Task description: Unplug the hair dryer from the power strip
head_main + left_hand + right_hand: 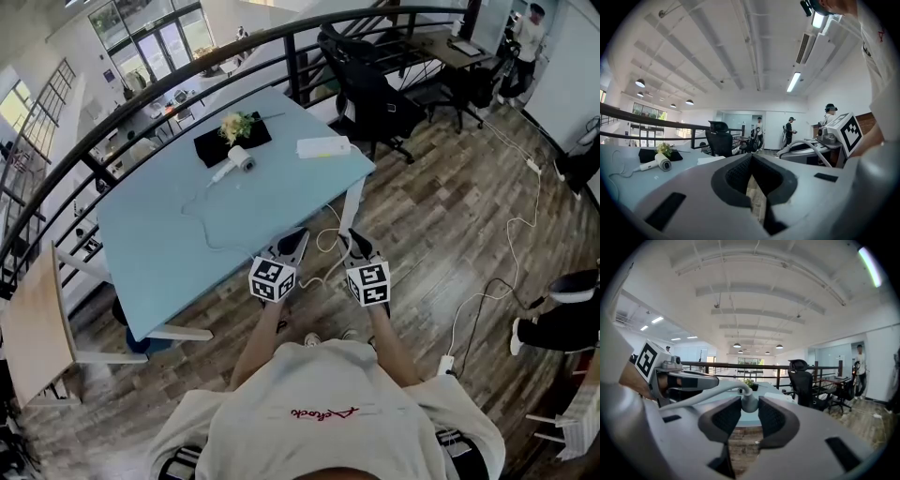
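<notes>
Looked unplugged already: right tool [357, 242] clamped the white dryer plug [748, 401], white slab-shaped power strip [323, 147] well ahead of it, left tool [751, 164] closed and empty.

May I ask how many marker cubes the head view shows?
2: one cube on the left gripper, by the blue table's edge; another cube on the right gripper, which grips the plug. None seems hidden.
</notes>
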{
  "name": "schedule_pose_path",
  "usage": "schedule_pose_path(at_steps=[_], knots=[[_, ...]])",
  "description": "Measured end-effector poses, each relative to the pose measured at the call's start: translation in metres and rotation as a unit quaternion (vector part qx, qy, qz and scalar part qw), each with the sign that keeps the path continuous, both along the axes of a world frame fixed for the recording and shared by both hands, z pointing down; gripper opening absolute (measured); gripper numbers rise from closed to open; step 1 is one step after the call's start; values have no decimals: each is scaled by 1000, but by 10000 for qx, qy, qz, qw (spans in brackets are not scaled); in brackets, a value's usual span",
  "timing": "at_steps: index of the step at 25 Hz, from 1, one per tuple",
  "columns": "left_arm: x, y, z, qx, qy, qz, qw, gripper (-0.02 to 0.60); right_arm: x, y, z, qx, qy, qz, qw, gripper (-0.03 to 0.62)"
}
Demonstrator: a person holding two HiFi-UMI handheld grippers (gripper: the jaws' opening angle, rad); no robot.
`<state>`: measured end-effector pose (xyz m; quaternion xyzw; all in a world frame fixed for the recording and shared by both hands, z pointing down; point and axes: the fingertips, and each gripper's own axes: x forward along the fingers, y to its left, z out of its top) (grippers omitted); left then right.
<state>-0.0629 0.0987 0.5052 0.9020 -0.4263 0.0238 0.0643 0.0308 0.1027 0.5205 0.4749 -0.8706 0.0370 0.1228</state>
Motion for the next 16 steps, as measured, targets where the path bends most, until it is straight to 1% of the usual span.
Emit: schedule_pose_path(at_steps=[4, 9, 16], knots=[[1, 1, 3, -15, -13, 26, 10000, 8, 0, 0, 2, -16, -17, 20, 10000, 124], [-6, 0, 8, -53, -39, 21, 10000, 8, -5, 0, 10, -81, 5, 4, 10000, 124], [-10, -1, 6, -2, -35, -6, 10000, 8, -9, 1, 12, -76, 29, -52, 10000, 124]])
